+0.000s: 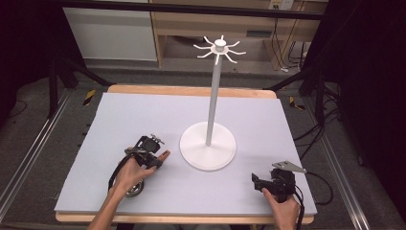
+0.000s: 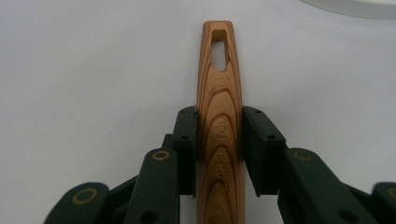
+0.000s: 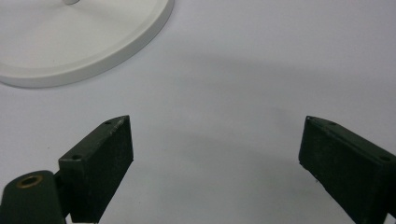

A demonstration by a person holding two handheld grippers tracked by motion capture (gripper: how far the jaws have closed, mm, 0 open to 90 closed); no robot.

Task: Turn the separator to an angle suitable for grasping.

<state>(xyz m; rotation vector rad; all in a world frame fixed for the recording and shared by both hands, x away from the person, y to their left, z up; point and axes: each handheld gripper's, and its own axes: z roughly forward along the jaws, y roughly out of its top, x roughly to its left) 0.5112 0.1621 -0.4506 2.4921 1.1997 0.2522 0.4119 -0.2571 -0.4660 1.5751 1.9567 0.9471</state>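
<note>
Right gripper [image 3: 215, 158] gapes wide beside white round base [image 3: 116, 46].

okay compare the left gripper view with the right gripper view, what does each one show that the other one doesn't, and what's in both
Left gripper view: a slim wooden handle with striped grain and a slotted hanging hole near its tip, clamped between the left gripper pads, lying along the jaws; faint lettering is burned into it, too blurred to read.

Right gripper view: the right gripper with its jaws spread wide and nothing between them, plus much more of the stand's base, including the foot of its pole.

Both: the pale grey table mat and the round white base of the hook stand, just a sliver in the left gripper view.
</note>
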